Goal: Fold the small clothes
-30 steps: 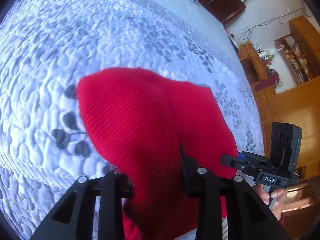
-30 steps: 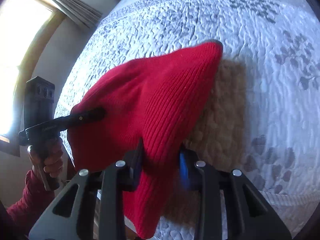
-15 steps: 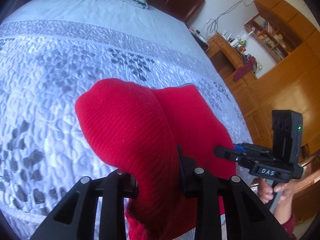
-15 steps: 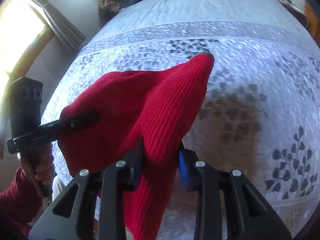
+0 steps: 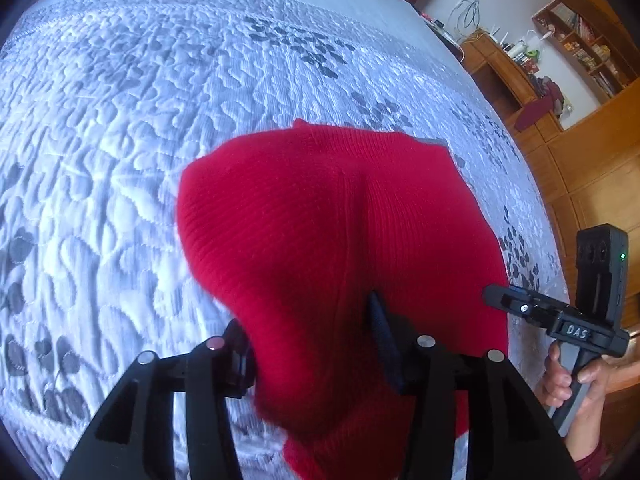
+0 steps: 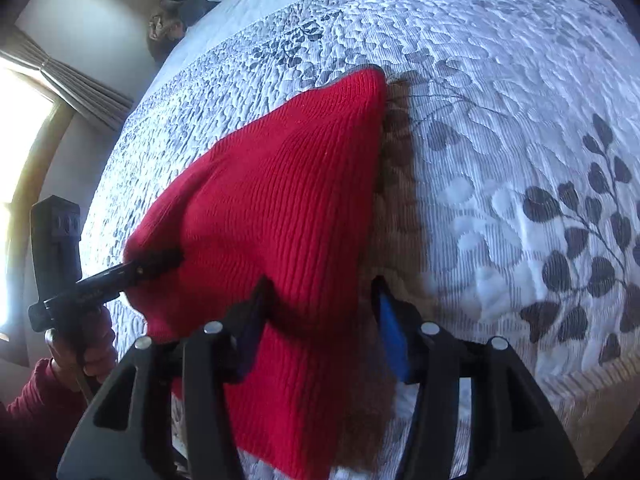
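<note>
Left wrist view, left to right. The quilted bedspread [image 5: 120, 140] fills the left and upper field; it is pale with a grey leaf print. A red knit garment [image 5: 332, 232] occupies the centre, raised above the bedspread, with its far edge reaching toward the quilt surface. The left gripper [image 5: 312, 340] is clamped on the garment: the ribbed fabric passes between its 2 fingers [image 5: 382, 332] and bulges up over them. At right, the right gripper [image 5: 496, 296] enters from the side, its tip at the garment's right edge. The right hand [image 5: 572, 376] holds its handle. Wooden shelving [image 5: 568, 40] stands against the wall beyond the bed.

Right wrist view, left to right. A curtained window [image 6: 48, 92] sits at the far left. The left hand [image 6: 80, 348], in a red sleeve, holds the handle of the left gripper [image 6: 160, 260], whose tip is pinched onto the garment's left corner. The red knit garment [image 6: 288, 216] hangs stretched between the 2 tools, rising to a point [image 6: 368, 76] near the quilt. The right gripper [image 6: 320, 316] has fabric pressed against its left finger [image 6: 252, 320]; the blue-padded right finger [image 6: 390, 328] stands slightly clear of the cloth, so full closure cannot be confirmed. A shadow [image 6: 400, 200] lies on the bedspread [image 6: 520, 120] just right of the garment.
</note>
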Motion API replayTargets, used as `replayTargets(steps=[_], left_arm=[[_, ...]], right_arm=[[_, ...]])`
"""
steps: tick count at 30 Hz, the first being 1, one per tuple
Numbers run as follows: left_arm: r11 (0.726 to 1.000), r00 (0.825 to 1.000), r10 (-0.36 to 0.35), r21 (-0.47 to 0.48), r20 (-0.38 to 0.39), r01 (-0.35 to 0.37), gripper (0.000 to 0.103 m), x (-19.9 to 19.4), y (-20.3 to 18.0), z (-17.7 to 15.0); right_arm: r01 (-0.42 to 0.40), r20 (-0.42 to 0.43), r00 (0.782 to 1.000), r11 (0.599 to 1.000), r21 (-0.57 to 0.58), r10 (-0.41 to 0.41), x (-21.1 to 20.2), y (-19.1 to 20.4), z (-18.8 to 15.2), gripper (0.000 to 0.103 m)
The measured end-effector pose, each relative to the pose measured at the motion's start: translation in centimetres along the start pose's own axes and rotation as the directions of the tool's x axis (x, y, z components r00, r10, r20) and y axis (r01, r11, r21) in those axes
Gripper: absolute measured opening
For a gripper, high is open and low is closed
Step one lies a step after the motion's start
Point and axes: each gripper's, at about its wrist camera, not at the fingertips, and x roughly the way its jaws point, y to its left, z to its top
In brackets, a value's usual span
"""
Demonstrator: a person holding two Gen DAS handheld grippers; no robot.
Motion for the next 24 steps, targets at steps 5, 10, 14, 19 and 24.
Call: replayTargets(steps=[5,10,14,19,24], left_arm=[[1.0,1.0,0.013,0.006,0.003,-0.013,0.068,-1.5,-0.3,-2.4],[0.997,0.998,0.054,0.06,-0.011,-0.054,0.066,-0.8,-1.3,-5.2],[0.988,0.995,0.102,0.119,-0.001,-0.102,0.063,-0.4,-1.9,-6.6],[0.978,0.993,0.122,0.169,0.003,-0.121,0.064,0.0,-2.0,-7.3],[0.978,0.992,0.129,0.164,0.015,-0.129,0.064,-0.1,-2.0,-7.3]], right_arm=[[0.001,-0.012,1.0,1.0,0.027,-0.001,-2.7,0.6,-3.9,0.053],[-0.035,-0.048,0.998,0.996,0.08,0.039,-2.9,0.9,-7.2,0.041],[0.018,-0.081,0.997,0.994,0.11,-0.01,-1.4,0.5,-8.1,0.03],[0.103,-0.065,0.993,0.993,0.053,-0.099,-0.5,1.5,-8.7,0.03],[0.156,-0.04,0.987,0.987,0.032,-0.155,-0.4,2.3,-9.0,0.031]])
